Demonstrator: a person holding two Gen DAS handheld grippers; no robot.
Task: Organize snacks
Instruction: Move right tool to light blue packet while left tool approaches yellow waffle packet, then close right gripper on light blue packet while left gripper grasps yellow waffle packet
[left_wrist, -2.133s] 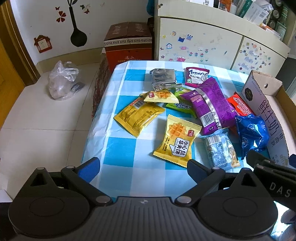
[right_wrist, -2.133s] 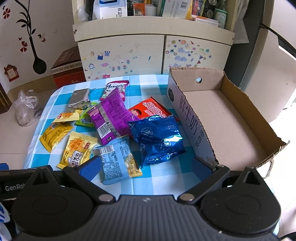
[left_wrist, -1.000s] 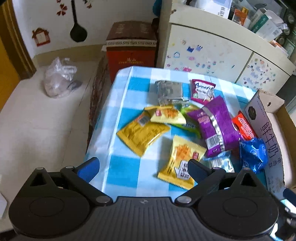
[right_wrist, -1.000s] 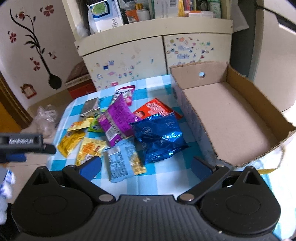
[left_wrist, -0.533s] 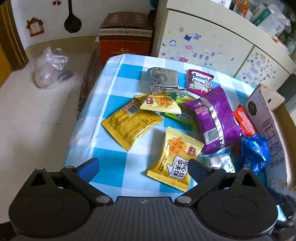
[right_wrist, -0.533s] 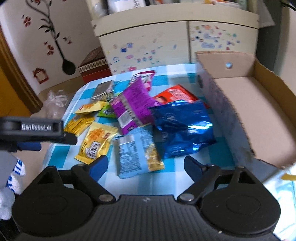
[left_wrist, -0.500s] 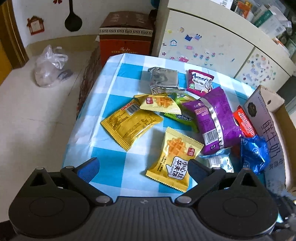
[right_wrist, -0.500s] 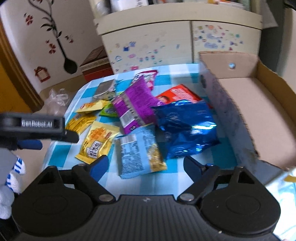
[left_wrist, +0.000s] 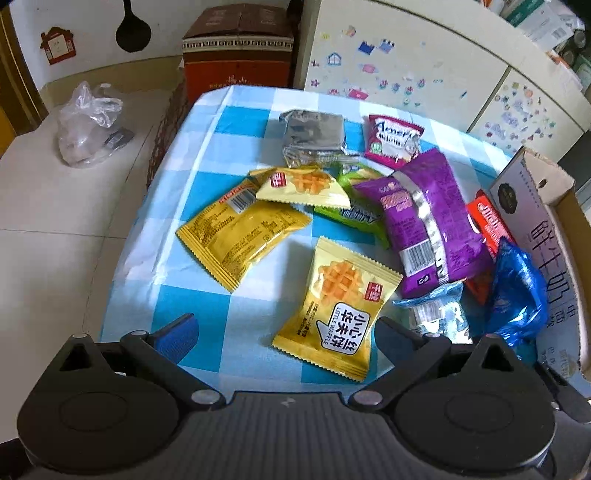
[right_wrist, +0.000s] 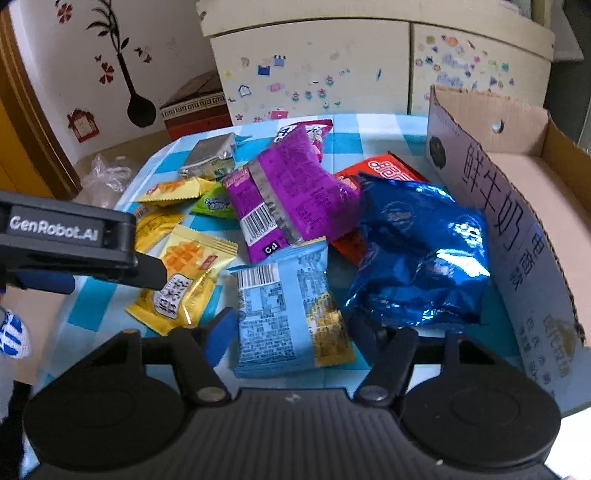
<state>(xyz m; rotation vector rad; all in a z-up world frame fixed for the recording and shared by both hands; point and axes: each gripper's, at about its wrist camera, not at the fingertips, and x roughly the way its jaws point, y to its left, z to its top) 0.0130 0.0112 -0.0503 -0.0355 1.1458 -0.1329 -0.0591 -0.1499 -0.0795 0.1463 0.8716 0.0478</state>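
Several snack packets lie on a blue-checked tablecloth (left_wrist: 221, 122). My left gripper (left_wrist: 284, 332) is open just in front of a yellow waffle packet (left_wrist: 338, 306); a larger yellow packet (left_wrist: 240, 232) lies to its left. My right gripper (right_wrist: 291, 332) is open with its fingers on either side of a light blue packet (right_wrist: 288, 310). A shiny blue bag (right_wrist: 417, 254), a purple bag (right_wrist: 291, 195) and a red packet (right_wrist: 384, 168) lie beyond it. An open cardboard box (right_wrist: 517, 206) stands at the right, nothing visible inside it. The left gripper's body (right_wrist: 66, 240) shows at the left of the right wrist view.
A silver packet (left_wrist: 314, 136), a maroon packet (left_wrist: 391, 142) and a green packet (left_wrist: 354, 210) lie farther back. A cabinet with stickers (right_wrist: 332, 74) stands behind the table. A brown carton (left_wrist: 240, 48) and a plastic bag (left_wrist: 88, 125) sit on the floor at the left.
Both grippers have moved forward and down toward the snacks. The right gripper's fingers have narrowed and now flank the light blue packet. The left gripper has closed in on the yellow waffle packet.
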